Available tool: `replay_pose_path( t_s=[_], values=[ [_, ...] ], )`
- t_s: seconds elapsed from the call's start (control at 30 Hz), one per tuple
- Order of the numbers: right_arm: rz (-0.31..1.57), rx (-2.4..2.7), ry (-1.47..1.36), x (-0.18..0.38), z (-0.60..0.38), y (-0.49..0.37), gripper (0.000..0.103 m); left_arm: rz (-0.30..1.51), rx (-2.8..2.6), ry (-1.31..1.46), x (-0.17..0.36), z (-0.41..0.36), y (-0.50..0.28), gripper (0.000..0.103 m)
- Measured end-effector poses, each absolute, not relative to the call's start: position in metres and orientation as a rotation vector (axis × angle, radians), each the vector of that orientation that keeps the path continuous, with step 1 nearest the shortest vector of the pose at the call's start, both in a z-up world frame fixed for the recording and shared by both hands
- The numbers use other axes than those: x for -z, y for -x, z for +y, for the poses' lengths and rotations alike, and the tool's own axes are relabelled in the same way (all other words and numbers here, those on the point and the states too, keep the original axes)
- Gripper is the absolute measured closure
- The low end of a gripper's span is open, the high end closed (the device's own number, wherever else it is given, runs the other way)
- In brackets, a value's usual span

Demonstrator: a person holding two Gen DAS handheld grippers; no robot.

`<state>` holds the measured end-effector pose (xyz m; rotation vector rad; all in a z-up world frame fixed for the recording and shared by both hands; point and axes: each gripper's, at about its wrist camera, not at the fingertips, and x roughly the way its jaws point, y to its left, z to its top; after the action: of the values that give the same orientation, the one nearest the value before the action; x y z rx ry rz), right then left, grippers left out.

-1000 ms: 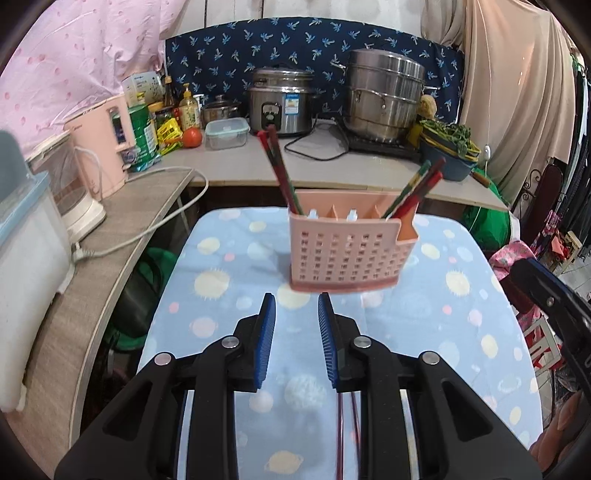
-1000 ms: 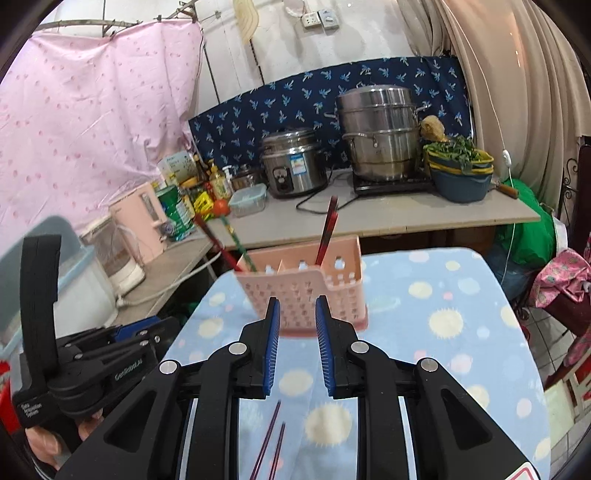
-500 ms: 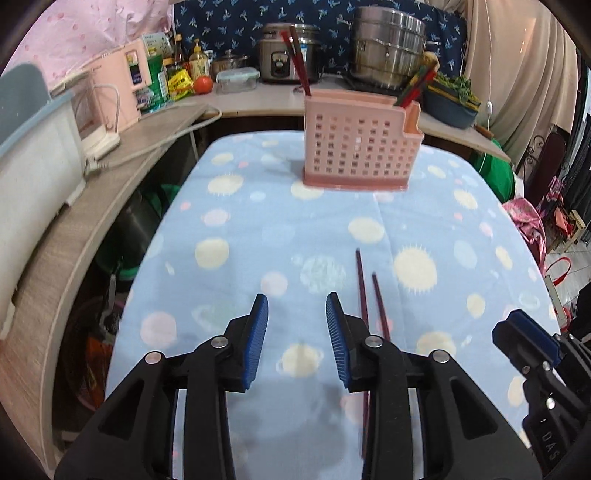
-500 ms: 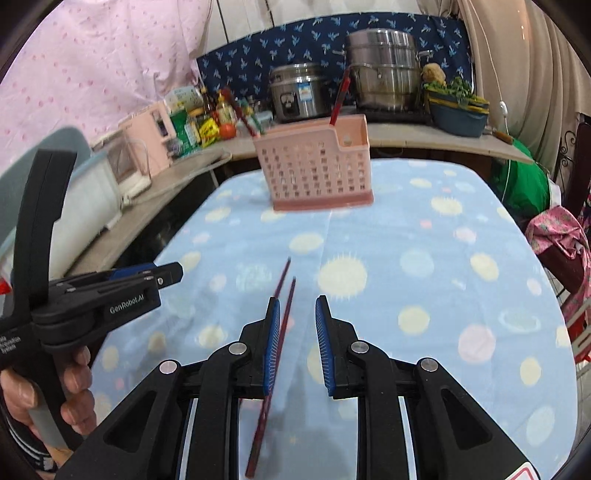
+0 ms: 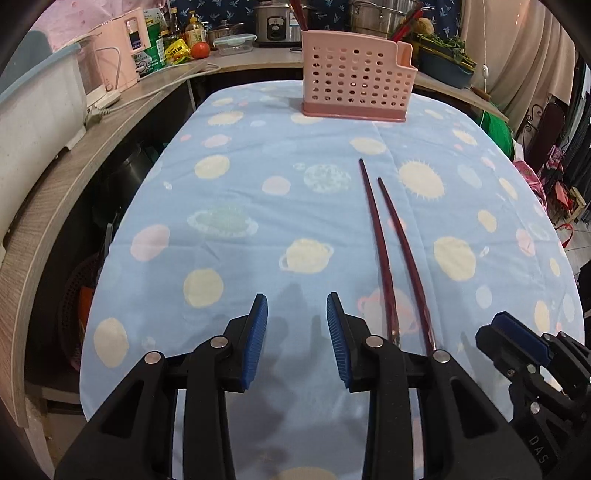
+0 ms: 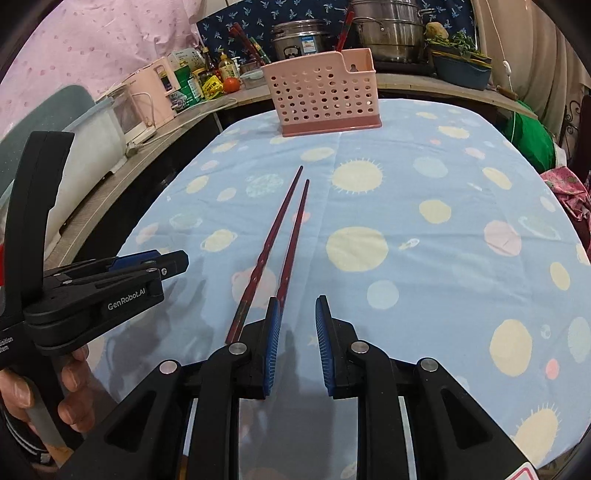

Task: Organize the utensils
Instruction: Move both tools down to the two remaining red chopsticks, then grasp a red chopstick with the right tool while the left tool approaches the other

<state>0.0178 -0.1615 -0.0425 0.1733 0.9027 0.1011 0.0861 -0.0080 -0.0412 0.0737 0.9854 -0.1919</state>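
Note:
Two dark red chopsticks (image 5: 391,243) lie side by side on the blue planet-print cloth, pointing toward a pink perforated utensil holder (image 5: 356,79) at the table's far end; the holder has several chopsticks standing in it. They also show in the right wrist view (image 6: 280,240), with the holder (image 6: 323,92) beyond. My left gripper (image 5: 295,339) is open and empty, low over the cloth, left of the chopsticks' near ends. My right gripper (image 6: 295,343) is open and empty, just right of their near ends. Each gripper shows in the other's view (image 5: 517,339) (image 6: 147,266).
A wooden counter (image 5: 92,147) curves along the left and back with a pink kettle (image 5: 114,51), bottles, a tomato, a rice cooker (image 6: 299,37) and a steel steamer pot (image 6: 391,29). A white appliance (image 5: 33,107) stands at left. The table's edges drop off left and right.
Both grippers have pulled back from the holder and dropped low over the near end of the table. The two loose chopsticks now lie just ahead of the fingers. Jaws stay open.

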Motion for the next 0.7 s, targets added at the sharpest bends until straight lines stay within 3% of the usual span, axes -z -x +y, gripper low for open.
replay_pose_path(
  t_s=[0.4,0.5,0.7],
  values=[
    [0.952,-0.143,-0.149,0.065,-0.138,-0.006,0.083,1.020,0.190,-0.091,0.059,0.001,-0.068,0.063],
    [0.960,-0.141,-0.148,0.069,-0.136,-0.006,0.083,1.024,0.189,-0.094,0.061,0.001,-0.066,0.054],
    [0.953,-0.130,-0.133,0.071,-0.137,-0.005,0.087,1.036,0.196,-0.100,0.065,-0.001,-0.064,0.053]
  ],
)
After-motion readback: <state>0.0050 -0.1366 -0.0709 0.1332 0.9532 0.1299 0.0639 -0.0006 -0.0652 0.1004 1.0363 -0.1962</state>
